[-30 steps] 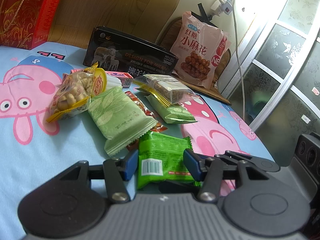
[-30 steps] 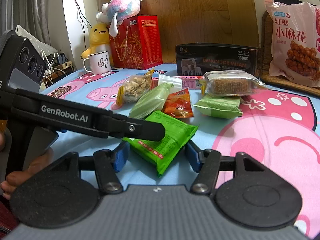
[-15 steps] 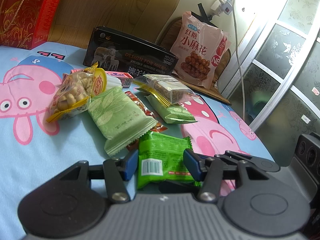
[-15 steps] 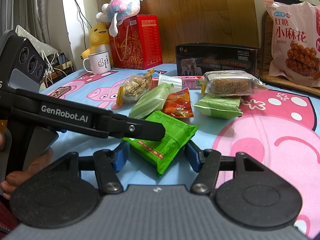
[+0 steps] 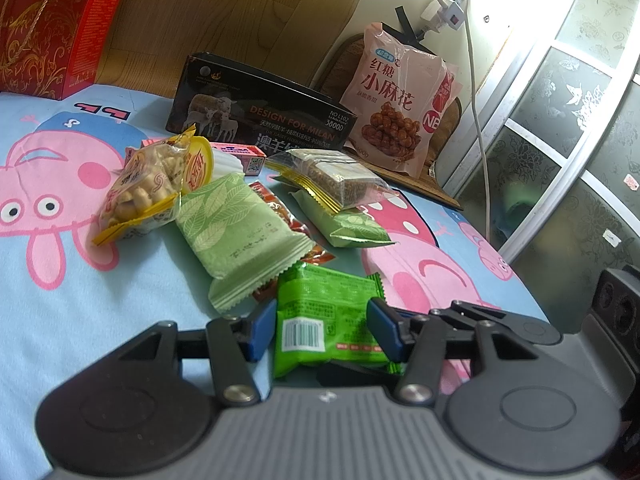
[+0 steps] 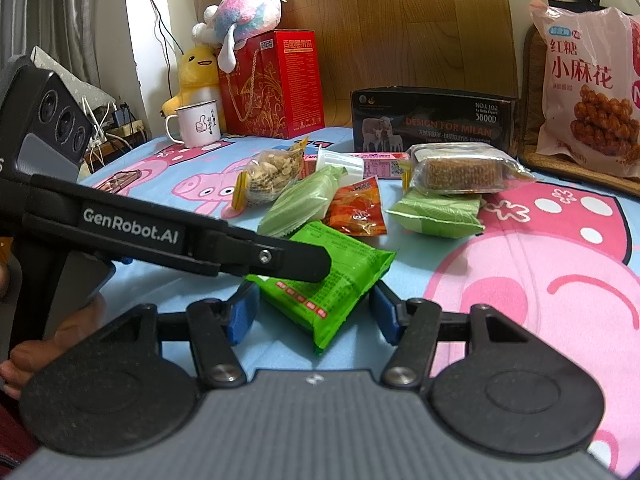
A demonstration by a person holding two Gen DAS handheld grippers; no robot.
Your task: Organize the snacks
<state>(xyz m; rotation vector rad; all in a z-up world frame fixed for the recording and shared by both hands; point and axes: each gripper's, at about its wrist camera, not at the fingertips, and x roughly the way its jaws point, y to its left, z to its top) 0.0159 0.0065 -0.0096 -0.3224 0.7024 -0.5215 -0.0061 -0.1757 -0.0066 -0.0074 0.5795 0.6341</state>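
— Green packet first: has it moved?
— No, nothing has since a second ago (a stall). Left gripper straddles it with pads apart; right gripper brackets it too, unclosed, on the sheet. The grasp hasn't begun.

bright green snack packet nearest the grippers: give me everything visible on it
The bright green snack packet is a flat, glossy plastic pillow pack with crimped, serrated ends. Its upper face carries small print, a white barcode and a row of red marks. It lies flat on the cartoon-pig cloth, between the open jaws of the left gripper and of the right gripper. Its far end is beside the orange-red sachet.
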